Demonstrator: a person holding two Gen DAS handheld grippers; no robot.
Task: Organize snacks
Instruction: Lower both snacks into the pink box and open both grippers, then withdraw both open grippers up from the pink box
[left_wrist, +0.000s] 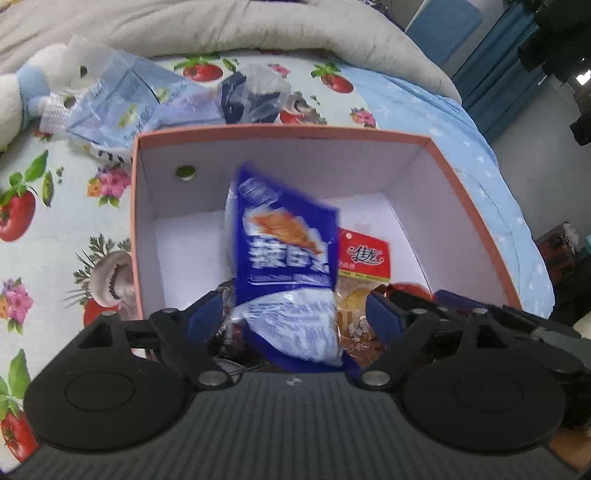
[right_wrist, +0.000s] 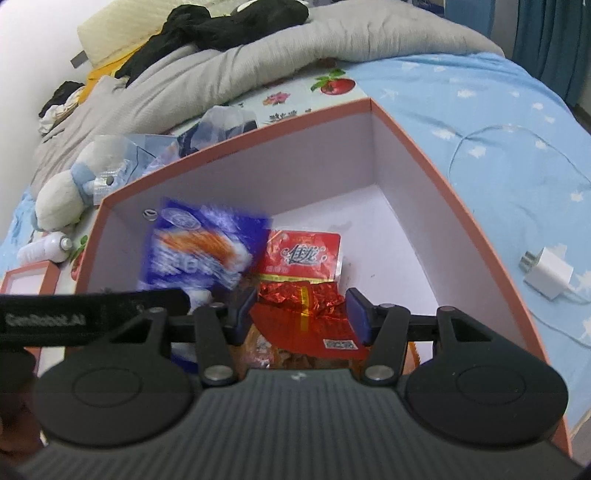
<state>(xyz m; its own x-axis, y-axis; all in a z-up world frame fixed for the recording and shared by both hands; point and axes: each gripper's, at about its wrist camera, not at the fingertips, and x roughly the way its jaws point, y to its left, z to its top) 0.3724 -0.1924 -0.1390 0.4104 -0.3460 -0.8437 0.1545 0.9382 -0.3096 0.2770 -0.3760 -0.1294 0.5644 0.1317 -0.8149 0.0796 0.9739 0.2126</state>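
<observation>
A deep box with a salmon-pink rim (left_wrist: 280, 128) (right_wrist: 236, 142) and white inside stands on the bed. My left gripper (left_wrist: 293, 314) hangs over its near edge, open. A blurred blue snack packet (left_wrist: 288, 251) (right_wrist: 199, 251) is upright between its fingers and clear of both pads. Beside the blue packet, a clear packet with a red header (left_wrist: 364, 258) (right_wrist: 303, 254) lies on the box floor. My right gripper (right_wrist: 301, 314) is inside the box to the right of the left one. It is shut on a crumpled red foil packet (right_wrist: 299, 314) that spans from pad to pad.
Crumpled plastic bags (left_wrist: 129, 99) and a white and blue plush toy (right_wrist: 62, 199) lie behind the box at the left. A white charger (right_wrist: 546, 277) with its cable rests on the blue sheet to the right. A grey duvet (right_wrist: 221, 74) is heaped at the back.
</observation>
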